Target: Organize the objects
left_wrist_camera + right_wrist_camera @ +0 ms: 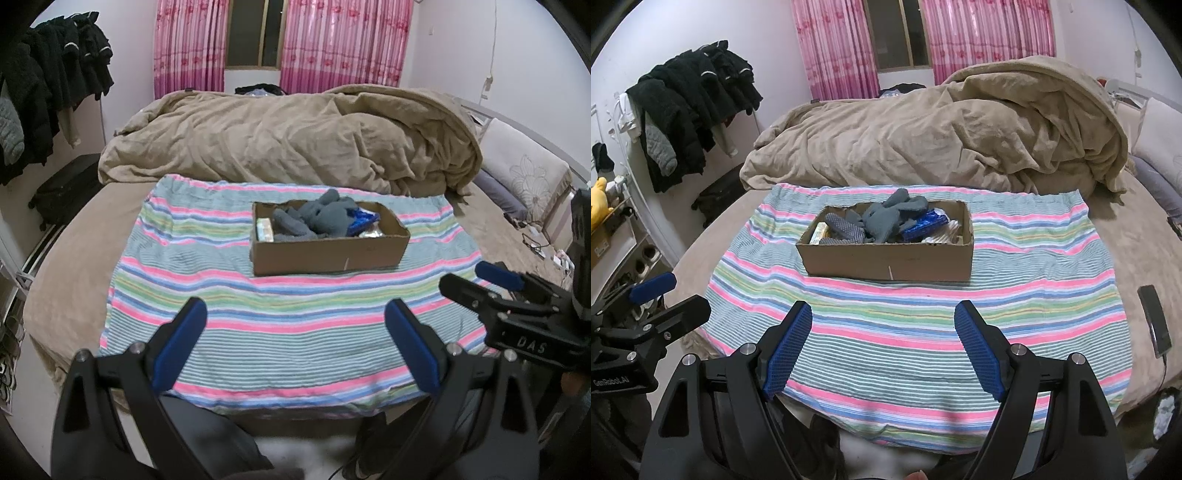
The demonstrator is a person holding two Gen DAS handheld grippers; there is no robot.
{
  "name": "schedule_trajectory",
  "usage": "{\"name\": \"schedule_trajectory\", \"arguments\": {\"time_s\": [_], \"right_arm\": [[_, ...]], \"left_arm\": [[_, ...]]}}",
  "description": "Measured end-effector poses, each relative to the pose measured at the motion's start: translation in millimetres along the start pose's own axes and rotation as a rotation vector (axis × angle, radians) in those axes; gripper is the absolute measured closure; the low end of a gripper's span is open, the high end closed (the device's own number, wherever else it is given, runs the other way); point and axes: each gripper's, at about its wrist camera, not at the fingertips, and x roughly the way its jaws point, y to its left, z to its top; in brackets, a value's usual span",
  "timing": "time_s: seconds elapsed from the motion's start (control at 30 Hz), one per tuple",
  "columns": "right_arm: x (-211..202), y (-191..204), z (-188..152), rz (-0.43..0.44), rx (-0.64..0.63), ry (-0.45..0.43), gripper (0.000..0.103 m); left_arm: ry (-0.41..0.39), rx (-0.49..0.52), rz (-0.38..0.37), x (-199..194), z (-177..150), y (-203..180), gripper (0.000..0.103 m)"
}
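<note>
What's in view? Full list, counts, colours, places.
box: 1, brown cardboard, on towel, mid-bed
gloves: grey, count unclear, in box
packets: blue and others, in box
towel: 1, striped, spread on bed
duvet: 1, beige, bunched behind box
phone: 1, black, on bed right of towel
clothes: dark, hanging far left
curtains: pink, at window
left gripper: open, empty
right gripper: open, empty

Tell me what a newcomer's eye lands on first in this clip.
First, the cardboard box of grey gloves and packets, sitting on the striped cloth over the bed. Behind it lies a heaped tan blanket, with pink curtains beyond. Both grippers, left and right, hover open and empty.
</note>
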Motion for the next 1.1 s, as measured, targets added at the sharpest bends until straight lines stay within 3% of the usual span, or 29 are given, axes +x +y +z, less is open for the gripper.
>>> {"name": "schedule_trajectory", "arguments": {"time_s": [1.1], "right_arm": [[-0.9, 1.2, 3.4, 0.000, -0.002, 0.002, 0.021]], "left_arm": [[0.007, -0.012, 0.011, -1.7, 3.5, 5.5, 0.005]]}}
